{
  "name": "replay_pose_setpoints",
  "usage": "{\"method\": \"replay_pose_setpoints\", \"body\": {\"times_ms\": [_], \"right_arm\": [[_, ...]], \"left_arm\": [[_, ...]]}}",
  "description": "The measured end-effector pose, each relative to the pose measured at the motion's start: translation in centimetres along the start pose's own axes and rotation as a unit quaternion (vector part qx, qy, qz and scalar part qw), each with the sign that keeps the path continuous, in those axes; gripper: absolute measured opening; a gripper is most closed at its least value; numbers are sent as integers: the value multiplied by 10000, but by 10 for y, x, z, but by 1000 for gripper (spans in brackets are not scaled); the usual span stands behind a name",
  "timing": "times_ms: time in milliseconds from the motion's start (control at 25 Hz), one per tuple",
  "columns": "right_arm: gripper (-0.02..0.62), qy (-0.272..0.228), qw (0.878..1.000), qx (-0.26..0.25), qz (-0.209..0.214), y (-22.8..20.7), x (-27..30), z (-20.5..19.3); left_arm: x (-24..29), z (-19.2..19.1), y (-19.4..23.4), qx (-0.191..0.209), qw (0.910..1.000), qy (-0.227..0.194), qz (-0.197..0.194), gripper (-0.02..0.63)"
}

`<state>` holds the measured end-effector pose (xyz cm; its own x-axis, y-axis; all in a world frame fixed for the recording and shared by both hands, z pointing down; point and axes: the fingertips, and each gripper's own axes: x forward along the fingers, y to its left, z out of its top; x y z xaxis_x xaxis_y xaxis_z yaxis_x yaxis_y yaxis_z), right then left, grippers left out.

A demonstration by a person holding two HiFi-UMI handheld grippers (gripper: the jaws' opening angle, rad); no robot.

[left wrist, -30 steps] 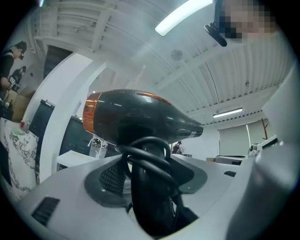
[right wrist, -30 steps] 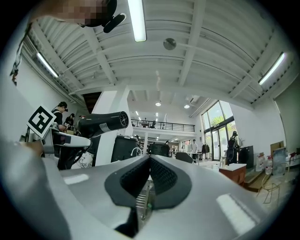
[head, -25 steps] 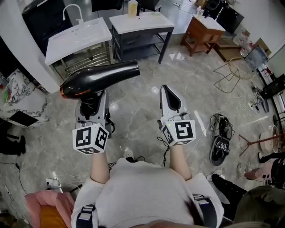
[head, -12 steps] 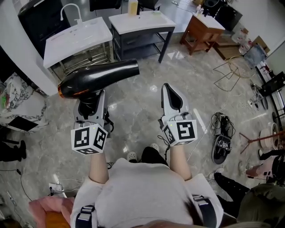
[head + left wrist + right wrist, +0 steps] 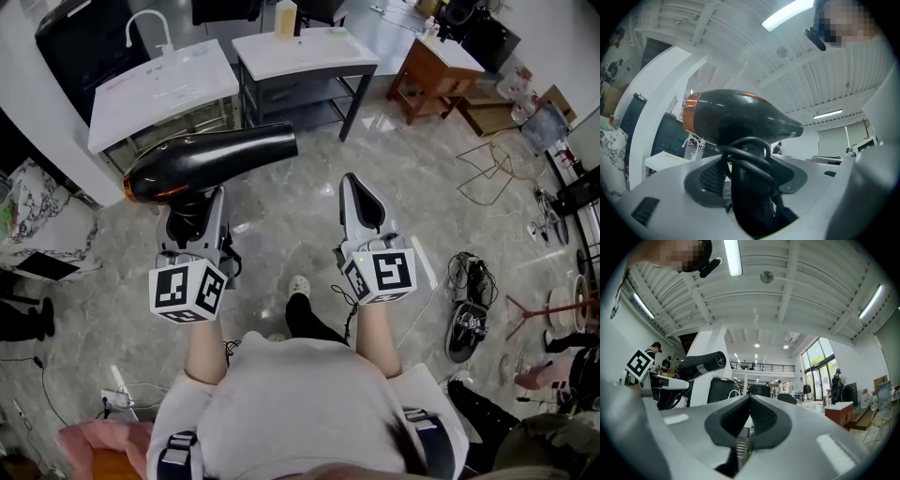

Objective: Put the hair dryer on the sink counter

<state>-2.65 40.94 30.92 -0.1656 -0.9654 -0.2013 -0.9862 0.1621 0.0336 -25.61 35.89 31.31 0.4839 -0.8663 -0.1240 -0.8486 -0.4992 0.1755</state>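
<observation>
Stepping forward now, one foot (image 5: 298, 284) is swinging out ahead and the white sink counter (image 5: 178, 89) is drawing slightly nearer. The left gripper (image 5: 191, 214) is clamping the hair dryer (image 5: 211, 161) by its handle, cord looped round it, barrel lying level, well short of the counter. The right gripper (image 5: 352, 190) is riding alongside, jaws pressed together on nothing. It's looking like the carry phase; next comes closing in and lowering the dryer onto the counter's flat top.

Hair dryer (image 5: 214, 157) in L gripper (image 5: 192, 221), sink counter (image 5: 161, 90) ahead.
</observation>
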Motion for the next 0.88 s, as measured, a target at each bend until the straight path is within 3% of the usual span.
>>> {"method": "replay_pose_setpoints", "body": {"times_ms": [440, 880], "right_arm": [[11, -175, 9996, -13, 220, -79, 107, 0], [11, -240, 9990, 146, 349, -152, 165, -22]], "left_arm": [[123, 6, 4, 39, 9996, -192, 200, 272], [206, -8, -15, 71, 9991, -279, 296, 272]]}}
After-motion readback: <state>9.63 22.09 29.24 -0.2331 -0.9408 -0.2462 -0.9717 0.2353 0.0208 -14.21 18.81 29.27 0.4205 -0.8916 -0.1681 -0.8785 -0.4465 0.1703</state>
